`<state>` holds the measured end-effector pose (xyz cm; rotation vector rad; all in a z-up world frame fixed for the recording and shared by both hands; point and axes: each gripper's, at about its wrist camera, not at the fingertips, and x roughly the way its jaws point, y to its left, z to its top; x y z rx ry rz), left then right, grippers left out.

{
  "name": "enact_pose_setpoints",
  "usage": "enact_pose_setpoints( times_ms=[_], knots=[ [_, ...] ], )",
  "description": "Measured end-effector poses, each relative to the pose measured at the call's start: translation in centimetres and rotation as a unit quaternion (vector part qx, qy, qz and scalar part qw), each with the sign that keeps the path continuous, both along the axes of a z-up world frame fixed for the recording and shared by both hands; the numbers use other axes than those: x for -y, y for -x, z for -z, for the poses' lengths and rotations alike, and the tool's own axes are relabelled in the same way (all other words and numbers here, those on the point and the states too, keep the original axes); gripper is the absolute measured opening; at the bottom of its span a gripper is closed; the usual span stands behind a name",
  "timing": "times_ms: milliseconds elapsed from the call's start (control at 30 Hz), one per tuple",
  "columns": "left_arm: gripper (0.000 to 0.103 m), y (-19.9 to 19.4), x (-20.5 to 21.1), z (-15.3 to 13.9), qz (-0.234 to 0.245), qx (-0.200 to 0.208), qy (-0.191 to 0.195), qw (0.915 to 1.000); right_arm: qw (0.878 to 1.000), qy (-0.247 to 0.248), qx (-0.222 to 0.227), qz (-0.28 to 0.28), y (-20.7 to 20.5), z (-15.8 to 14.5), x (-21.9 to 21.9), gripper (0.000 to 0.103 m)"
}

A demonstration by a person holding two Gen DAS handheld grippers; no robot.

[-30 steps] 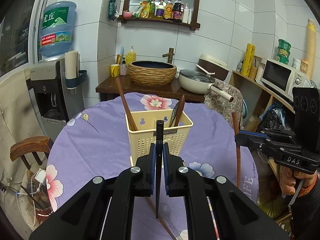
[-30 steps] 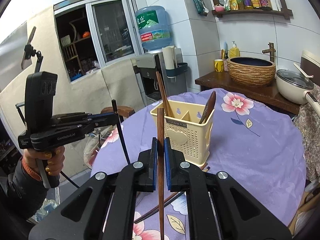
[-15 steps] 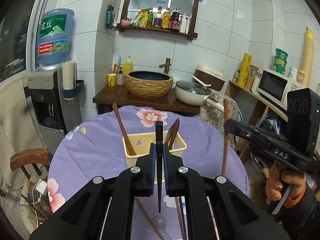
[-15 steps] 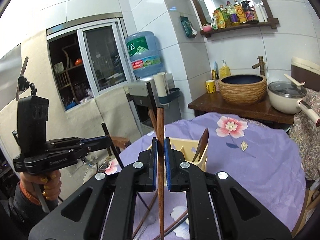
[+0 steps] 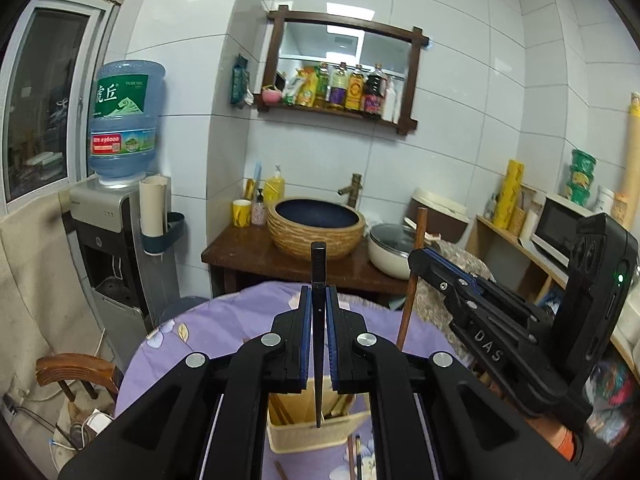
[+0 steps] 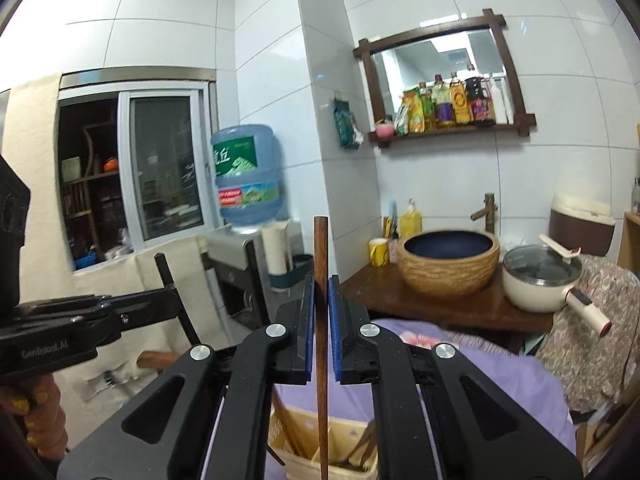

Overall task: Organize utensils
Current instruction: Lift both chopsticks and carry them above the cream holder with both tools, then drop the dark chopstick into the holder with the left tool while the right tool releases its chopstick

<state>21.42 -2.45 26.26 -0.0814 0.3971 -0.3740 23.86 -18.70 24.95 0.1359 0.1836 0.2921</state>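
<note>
My left gripper is shut on a black chopstick, held upright with its tip over the cream utensil basket below. My right gripper is shut on a brown wooden chopstick, also upright, with its lower end above the same basket. The basket holds several wooden utensils and stands on the purple flowered tablecloth. The right gripper with its brown chopstick shows at the right of the left wrist view. The left gripper shows at the left of the right wrist view.
More chopsticks lie on the cloth in front of the basket. Behind the table stand a wooden counter with a woven basin and a pot, a water dispenser and a wooden chair.
Both grippers have risen and closed in over the basket with their chopsticks. The basket has dropped to the bottom of both views and the table now fills less of them.
</note>
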Motion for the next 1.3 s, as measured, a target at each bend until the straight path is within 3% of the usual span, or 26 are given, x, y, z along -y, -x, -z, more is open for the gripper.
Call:
enact_pose_setpoints(
  times_ms=[167,500,867,1300],
  knots=[
    [0.007,-1.8,0.2,0.2,-0.026,0.01,0.001,0.9996,0.999,0.009,0.02,0.029,-2.6,0.3,-1.5,0.007],
    [0.007,-3.5,0.4,5.0,-0.037,-0.014,-0.011,0.9992,0.999,0.014,0.017,0.042,-4.6,5.9,-1.8,0.007],
    [0.007,-4.2,0.4,10.7,-0.025,-0.054,-0.027,0.9979,0.999,0.018,-0.019,0.034,-3.6,10.9,-0.8,0.007],
    [0.007,-4.0,0.4,13.6,-0.012,-0.077,-0.036,0.9963,0.998,0.026,-0.052,0.022,-2.2,12.5,0.4,0.008]
  ],
)
